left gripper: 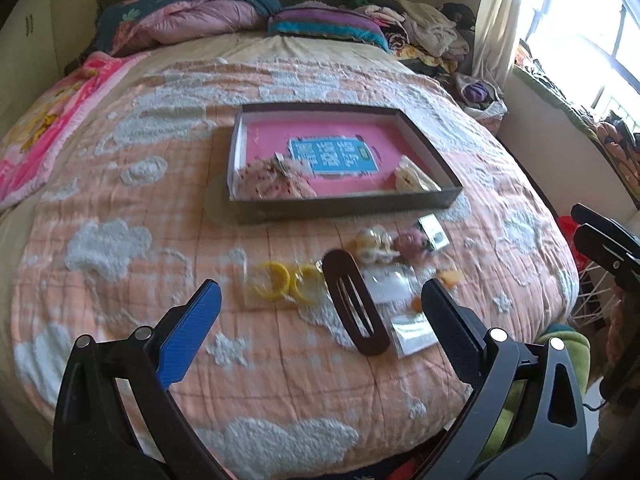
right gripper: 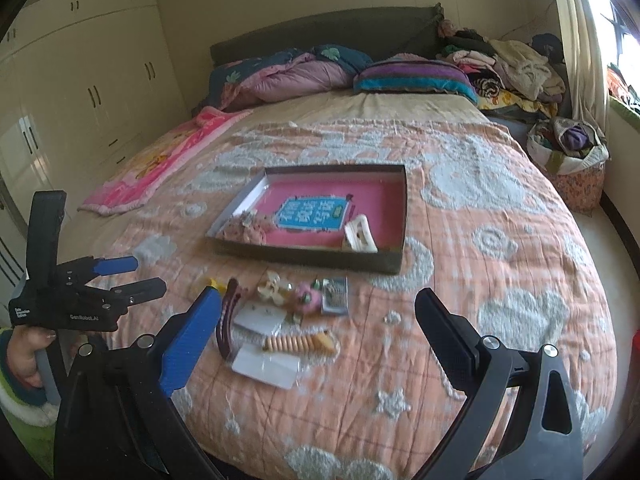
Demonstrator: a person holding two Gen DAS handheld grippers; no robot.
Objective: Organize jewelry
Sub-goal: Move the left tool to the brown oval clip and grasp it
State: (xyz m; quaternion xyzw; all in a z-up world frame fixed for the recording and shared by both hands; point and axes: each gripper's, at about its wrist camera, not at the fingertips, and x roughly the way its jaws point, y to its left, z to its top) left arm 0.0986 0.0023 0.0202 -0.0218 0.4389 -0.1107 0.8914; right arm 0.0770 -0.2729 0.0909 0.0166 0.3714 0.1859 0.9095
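Observation:
A shallow box with a pink bottom [left gripper: 436, 200] [right gripper: 304, 258] lies on the bed; it holds a pink scrunchie [left gripper: 272, 182] [right gripper: 246, 232] and a cream hair claw [left gripper: 412, 178] [right gripper: 360, 234]. In front of it lie loose accessories: two yellow rings [left gripper: 286, 282], a dark brown oval hair clip [left gripper: 354, 302] [right gripper: 224, 320], a cream clip [left gripper: 372, 244] [right gripper: 272, 286], a pink piece [left gripper: 410, 240] [right gripper: 306, 298], clear packets [left gripper: 414, 332] [right gripper: 264, 366] and a tan comb clip [right gripper: 300, 344]. My left gripper [left gripper: 320, 300] [right gripper: 150, 276] is open and empty above the pile. My right gripper [right gripper: 320, 308] is open and empty.
The bed has a peach quilt with white cloud patches [left gripper: 120, 240] [right gripper: 500, 240]. Folded bedding and pillows [left gripper: 240, 16] [right gripper: 340, 68] lie at the head. Clothes pile [right gripper: 516, 68] and a basket [right gripper: 572, 152] stand at the right, wardrobes [right gripper: 80, 92] at the left.

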